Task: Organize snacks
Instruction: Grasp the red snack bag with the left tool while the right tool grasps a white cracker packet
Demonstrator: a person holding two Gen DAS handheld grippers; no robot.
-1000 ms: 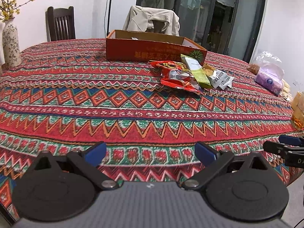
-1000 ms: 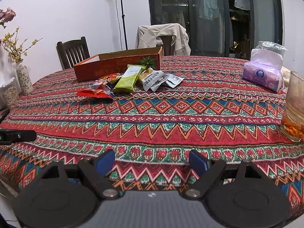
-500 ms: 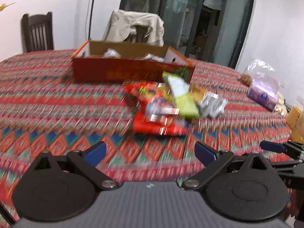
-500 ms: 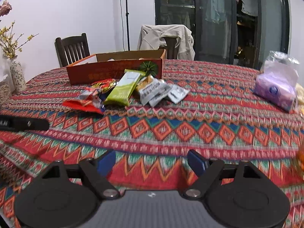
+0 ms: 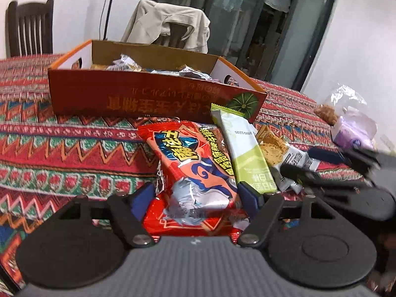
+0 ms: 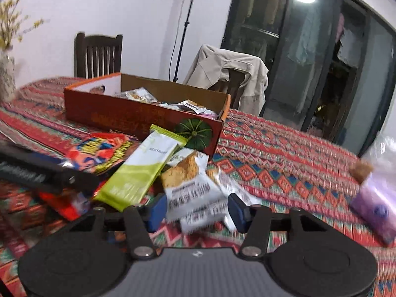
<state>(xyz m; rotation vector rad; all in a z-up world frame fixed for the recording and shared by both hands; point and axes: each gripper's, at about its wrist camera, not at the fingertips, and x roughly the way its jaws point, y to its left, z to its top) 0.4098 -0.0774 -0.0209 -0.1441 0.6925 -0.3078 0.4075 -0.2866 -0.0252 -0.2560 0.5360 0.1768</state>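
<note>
Snacks lie in a loose pile on the patterned worktop [image 5: 74,133], just in front of the orange cardboard box [image 5: 148,99] that already holds several packets. The left gripper [image 5: 198,195] has its fingers spread on either side of the red snack packet [image 5: 195,163], not yet clamped on it. The right gripper [image 6: 195,208] likewise stands released, its fingers flanking the white biscuit packet [image 6: 195,190]; the green bar wrapper [image 6: 141,170] lies between the two packets, overlapping both. To do this step well, centre each packet between the fingers, close on the packet's body rather than on a crimped end, and lift clear of the green bar wrapper before carrying over the box wall. Legible marks: a date "2025/12/25" on the green bar wrapper; Chinese characters on the box front and packets, appearing inverted and not reliably readable.
</note>
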